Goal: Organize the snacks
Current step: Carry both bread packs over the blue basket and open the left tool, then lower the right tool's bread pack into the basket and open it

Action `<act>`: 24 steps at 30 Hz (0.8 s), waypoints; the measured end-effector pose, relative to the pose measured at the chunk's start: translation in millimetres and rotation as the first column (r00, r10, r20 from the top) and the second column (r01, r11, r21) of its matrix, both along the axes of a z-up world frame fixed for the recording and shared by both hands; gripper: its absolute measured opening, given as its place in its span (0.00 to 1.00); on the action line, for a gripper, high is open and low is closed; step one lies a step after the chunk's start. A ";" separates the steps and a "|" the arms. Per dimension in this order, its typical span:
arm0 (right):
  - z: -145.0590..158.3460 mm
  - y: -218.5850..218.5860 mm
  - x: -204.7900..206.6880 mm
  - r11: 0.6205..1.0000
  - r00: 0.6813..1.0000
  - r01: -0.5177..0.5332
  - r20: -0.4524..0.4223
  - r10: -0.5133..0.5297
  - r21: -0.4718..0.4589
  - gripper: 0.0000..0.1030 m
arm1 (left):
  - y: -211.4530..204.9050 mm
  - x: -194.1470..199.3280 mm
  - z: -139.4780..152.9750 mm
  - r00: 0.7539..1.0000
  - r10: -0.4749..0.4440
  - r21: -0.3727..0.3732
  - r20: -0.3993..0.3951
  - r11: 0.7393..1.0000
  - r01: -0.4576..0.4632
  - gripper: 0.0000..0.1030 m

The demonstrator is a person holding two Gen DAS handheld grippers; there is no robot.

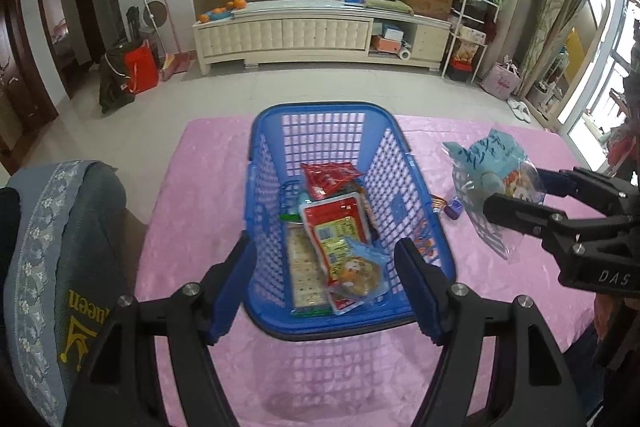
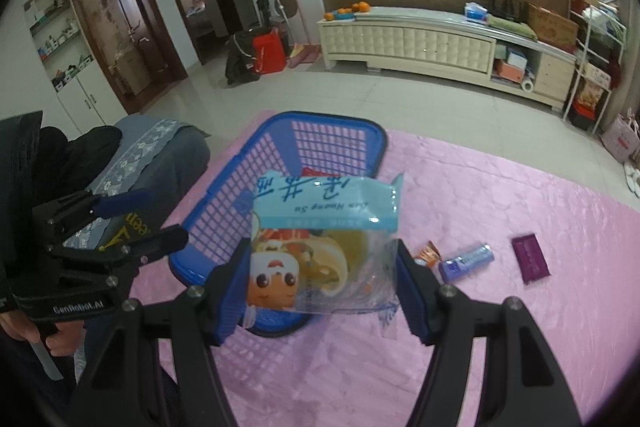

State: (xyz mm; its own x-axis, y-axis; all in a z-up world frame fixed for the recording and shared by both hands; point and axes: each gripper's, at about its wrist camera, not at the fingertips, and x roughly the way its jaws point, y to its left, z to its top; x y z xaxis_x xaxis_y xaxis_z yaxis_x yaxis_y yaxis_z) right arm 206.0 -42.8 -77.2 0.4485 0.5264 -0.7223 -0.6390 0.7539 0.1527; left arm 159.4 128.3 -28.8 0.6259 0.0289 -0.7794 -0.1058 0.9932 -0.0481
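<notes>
Pastry bag sits squeezed in the right tool, up beside the blue basket. It looks light, soft and crinkly; hold its sides gently. Left tool is open, empty.

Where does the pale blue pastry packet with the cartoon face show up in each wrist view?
Left wrist view: pastry packet at right, held by the right gripper.
Right wrist view: packet at centre, between that gripper's jaws.
Shared landmark: blue basket, left of the packet in both.

Clear pastry packet clamped in right tongs before blue basket on pink cloth.
</notes>
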 end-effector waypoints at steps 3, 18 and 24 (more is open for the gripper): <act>-1.0 15.9 -0.2 1.000 1.000 -0.028 -0.008 0.028 -0.003 0.68 | 11.4 -3.6 -2.8 1.000 0.018 0.004 -0.004 1.000 -0.018 0.67; -47.0 93.4 1.9 0.989 0.989 -0.118 -0.106 0.108 -0.094 0.68 | 69.8 -18.4 -26.3 0.993 0.112 -0.031 -0.028 0.993 -0.113 0.67; -63.0 107.7 5.1 0.987 0.982 -0.121 -0.157 0.103 -0.108 0.69 | 78.1 -19.0 -33.6 0.992 0.116 -0.046 -0.044 0.992 -0.118 0.67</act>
